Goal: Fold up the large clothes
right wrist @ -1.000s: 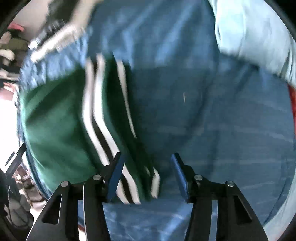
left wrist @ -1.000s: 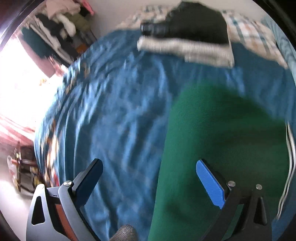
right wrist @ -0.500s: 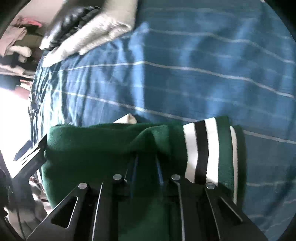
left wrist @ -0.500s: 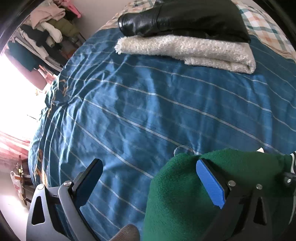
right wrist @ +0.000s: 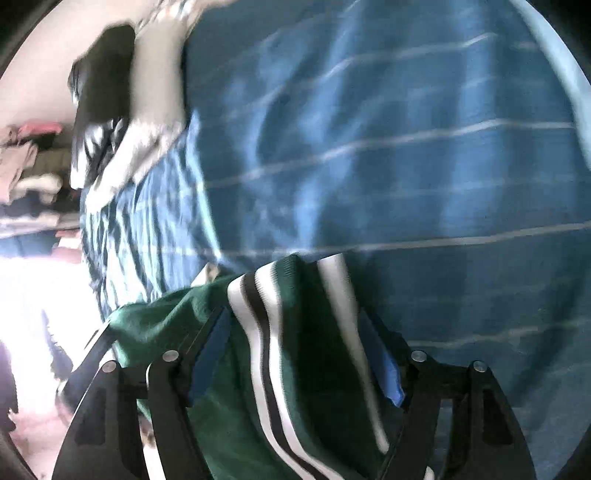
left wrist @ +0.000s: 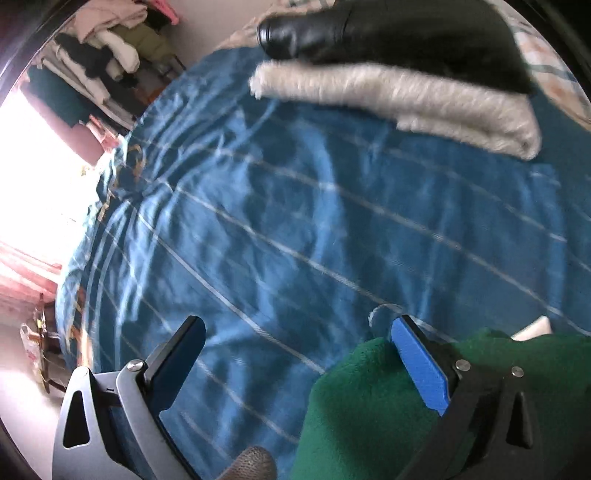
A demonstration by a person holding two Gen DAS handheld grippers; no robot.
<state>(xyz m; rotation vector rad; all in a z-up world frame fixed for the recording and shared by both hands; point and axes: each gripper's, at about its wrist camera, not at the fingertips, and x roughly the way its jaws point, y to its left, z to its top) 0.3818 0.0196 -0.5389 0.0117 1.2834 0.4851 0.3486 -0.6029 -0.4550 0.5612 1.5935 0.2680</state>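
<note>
Green garment lies on blue bedspread.

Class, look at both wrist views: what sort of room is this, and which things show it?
Probably a bedroom: a bed under a blue white-striped cover, folded garments stacked on it, a fluffy cream one under a black leather one, and piled clothes by the wall.

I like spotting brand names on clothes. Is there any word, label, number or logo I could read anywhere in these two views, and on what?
None can be read.
Green garment: only white and black stripes, no lettering; a small pale tab at its edge shows no text.
Black jacket and fluffy white garment: no print visible.
Blue striped bedcover: lines only.
Clothes pile in the background: too small and blurred to tell.
</note>
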